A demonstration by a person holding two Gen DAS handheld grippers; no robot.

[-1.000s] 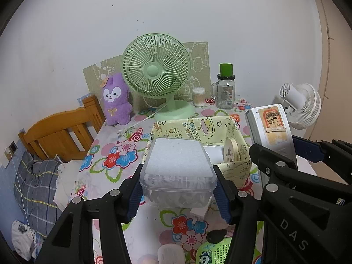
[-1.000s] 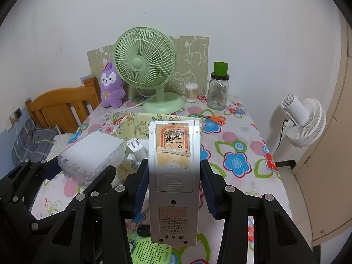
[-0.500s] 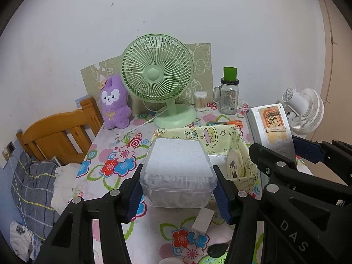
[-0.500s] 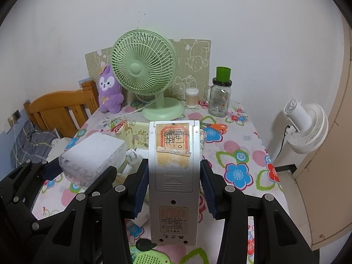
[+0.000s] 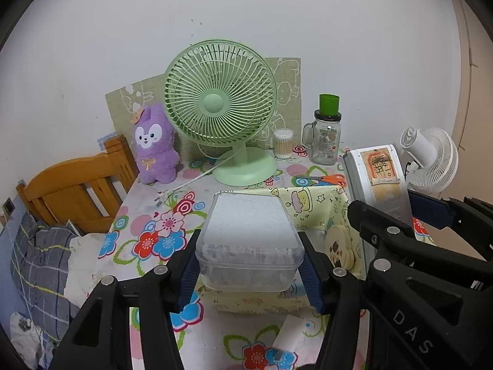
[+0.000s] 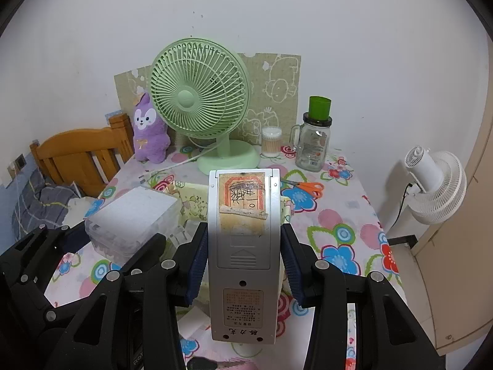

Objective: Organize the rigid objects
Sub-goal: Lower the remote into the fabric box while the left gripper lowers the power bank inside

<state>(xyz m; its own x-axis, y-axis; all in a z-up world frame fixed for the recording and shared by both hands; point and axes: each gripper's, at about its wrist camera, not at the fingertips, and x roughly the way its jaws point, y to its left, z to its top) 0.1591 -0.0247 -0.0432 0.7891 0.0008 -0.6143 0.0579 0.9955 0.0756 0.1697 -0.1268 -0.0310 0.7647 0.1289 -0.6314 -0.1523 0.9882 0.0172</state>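
Centrally, left gripper clamped on clear plastic box, low in frame over yellow fabric bin; right gripper gripping grey remote, frame centre.

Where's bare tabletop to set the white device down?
Freest: the floral cloth right of the fabric bin, below the scissors. Also left of the bin, below the purple plush. Crowded along the back: green fan, swab jar, glass mug.

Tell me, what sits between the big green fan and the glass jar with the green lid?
A small clear tub of cotton swabs stands between the green fan and the glass jar, at the back of the table; both views show it.
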